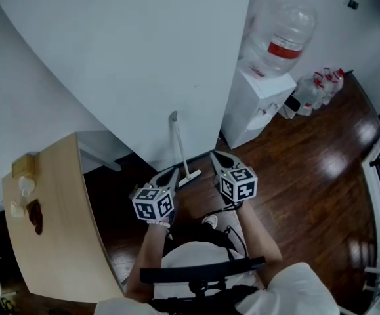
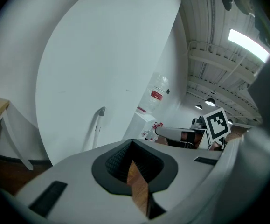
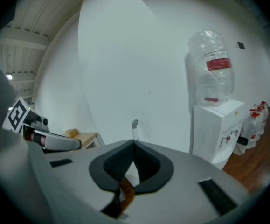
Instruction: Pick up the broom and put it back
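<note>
Left hand-held gripper (image 1: 172, 174): jaws together, empty, tips just left of the broom's foot.
Broom (image 1: 180, 143): leans on the wall (image 1: 137, 71), foot on the floor (image 1: 295, 169), just ahead and between both grippers.
Long axis: near upright, handle top against the wall.
Right hand-held gripper (image 1: 217, 157): jaws together, empty, just right of the foot.
Nearer hand: the left, by my judgement, though only slightly.
</note>
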`<state>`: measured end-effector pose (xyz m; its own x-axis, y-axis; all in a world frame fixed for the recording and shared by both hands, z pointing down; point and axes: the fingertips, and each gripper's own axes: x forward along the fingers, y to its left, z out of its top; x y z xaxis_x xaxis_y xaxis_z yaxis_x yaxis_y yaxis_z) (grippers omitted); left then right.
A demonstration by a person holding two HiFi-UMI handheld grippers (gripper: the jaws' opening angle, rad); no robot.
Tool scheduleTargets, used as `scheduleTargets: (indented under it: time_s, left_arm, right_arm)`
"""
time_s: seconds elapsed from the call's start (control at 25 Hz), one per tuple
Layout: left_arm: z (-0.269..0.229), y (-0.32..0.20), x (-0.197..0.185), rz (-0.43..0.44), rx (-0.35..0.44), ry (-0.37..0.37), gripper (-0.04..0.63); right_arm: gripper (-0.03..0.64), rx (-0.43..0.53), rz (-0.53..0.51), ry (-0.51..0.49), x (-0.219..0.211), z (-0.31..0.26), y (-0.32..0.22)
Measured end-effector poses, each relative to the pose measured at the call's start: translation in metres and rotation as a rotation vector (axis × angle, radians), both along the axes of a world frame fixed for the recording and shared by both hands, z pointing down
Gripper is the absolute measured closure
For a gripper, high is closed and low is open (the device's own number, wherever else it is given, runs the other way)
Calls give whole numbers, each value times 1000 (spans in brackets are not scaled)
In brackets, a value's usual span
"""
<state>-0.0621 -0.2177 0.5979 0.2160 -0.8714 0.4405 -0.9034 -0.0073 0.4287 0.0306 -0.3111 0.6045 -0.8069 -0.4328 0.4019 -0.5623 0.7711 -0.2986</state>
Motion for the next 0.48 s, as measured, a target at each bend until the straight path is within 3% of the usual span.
scheduleTargets:
  time_s: [0.28, 0.48]
  left_arm:
    - [-9, 32, 11, 57, 25, -18, 606]
    - [-13, 98, -15, 53, 41, -20, 606]
  right_arm:
    - [597, -88, 40, -8, 18, 16, 64]
    - [597, -106, 55, 16, 4, 25, 127]
